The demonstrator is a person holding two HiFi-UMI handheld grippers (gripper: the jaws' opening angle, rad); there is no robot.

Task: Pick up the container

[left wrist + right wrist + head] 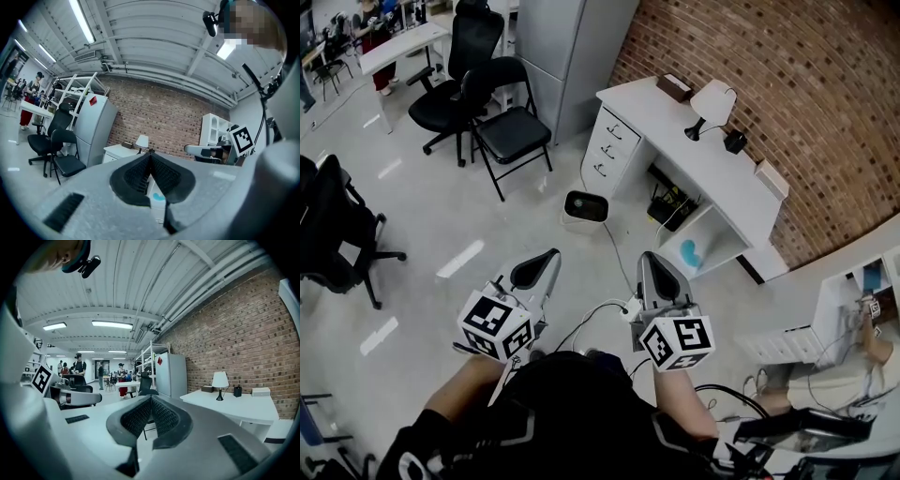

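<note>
Since nothing's reachable, grey left gripper (534, 271) is clenched empty | grey right gripper (661, 279) likewise | white floor bin (585, 208), maybe the container, ahead

Blue item (690, 253) under desk (675, 141): too small to identify.
Office chair (333, 234): cut off by left edge.
Far people (78, 365): too small for detail.

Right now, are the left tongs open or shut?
Shut. In the left gripper view the left tongs meet tip to tip, with nothing between them.
</note>
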